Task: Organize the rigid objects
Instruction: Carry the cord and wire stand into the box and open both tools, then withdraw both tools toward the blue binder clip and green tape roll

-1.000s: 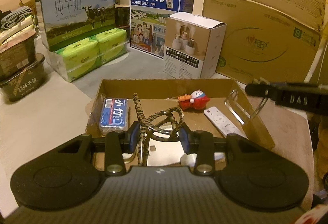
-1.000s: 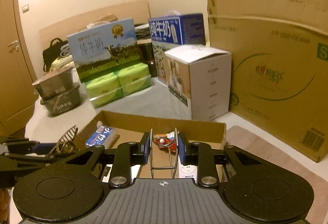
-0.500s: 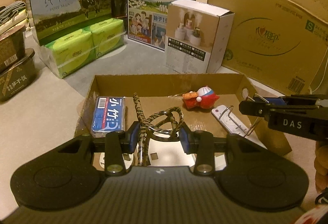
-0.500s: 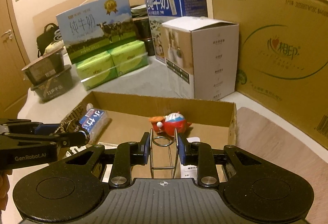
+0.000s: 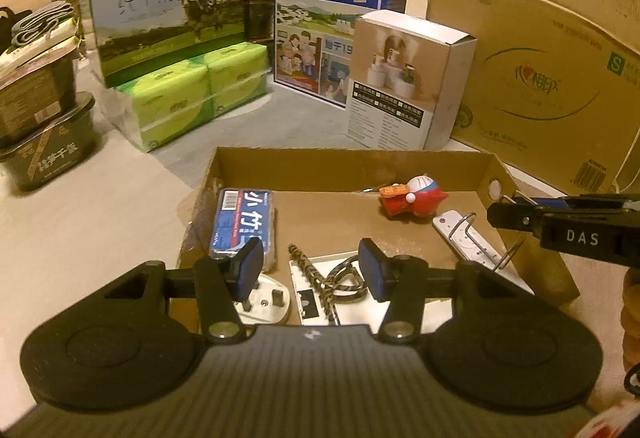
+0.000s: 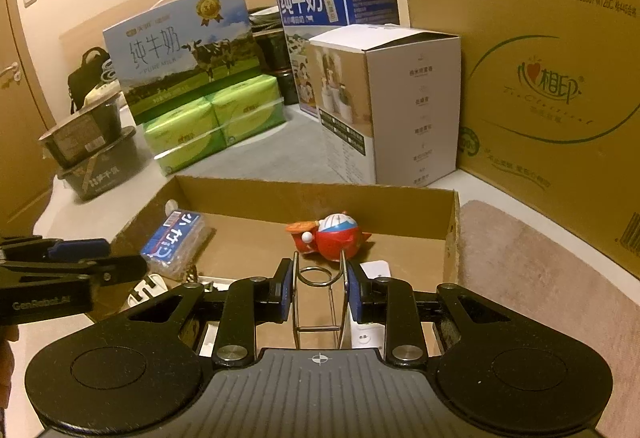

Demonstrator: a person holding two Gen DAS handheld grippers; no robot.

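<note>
A shallow cardboard box (image 5: pixel 352 169) holds a blue tissue pack (image 5: pixel 242 224), a red toy (image 5: pixel 414 193), a white remote (image 5: pixel 466 238), a white plug (image 5: pixel 264 304) and a leopard-print headband (image 5: pixel 324 288). My left gripper (image 5: pixel 312 270) is open just above the headband, which lies in the box. My right gripper (image 6: pixel 318 290) is shut on a metal wire rack (image 6: pixel 318 302) and holds it over the box's right side. The right gripper also shows in the left wrist view (image 5: pixel 516 220). The left gripper also shows in the right wrist view (image 6: pixel 76 268).
Milk cartons (image 5: pixel 168 17), green tissue packs (image 5: pixel 200 93) and a white product box (image 5: pixel 408 85) stand behind the cardboard box. A big carton (image 5: pixel 532 49) stands at the right. Stacked dark bowls (image 5: pixel 44 117) sit at the left.
My left gripper has opened and the headband has dropped into the box. My right gripper has come lower over the box with the wire rack.
</note>
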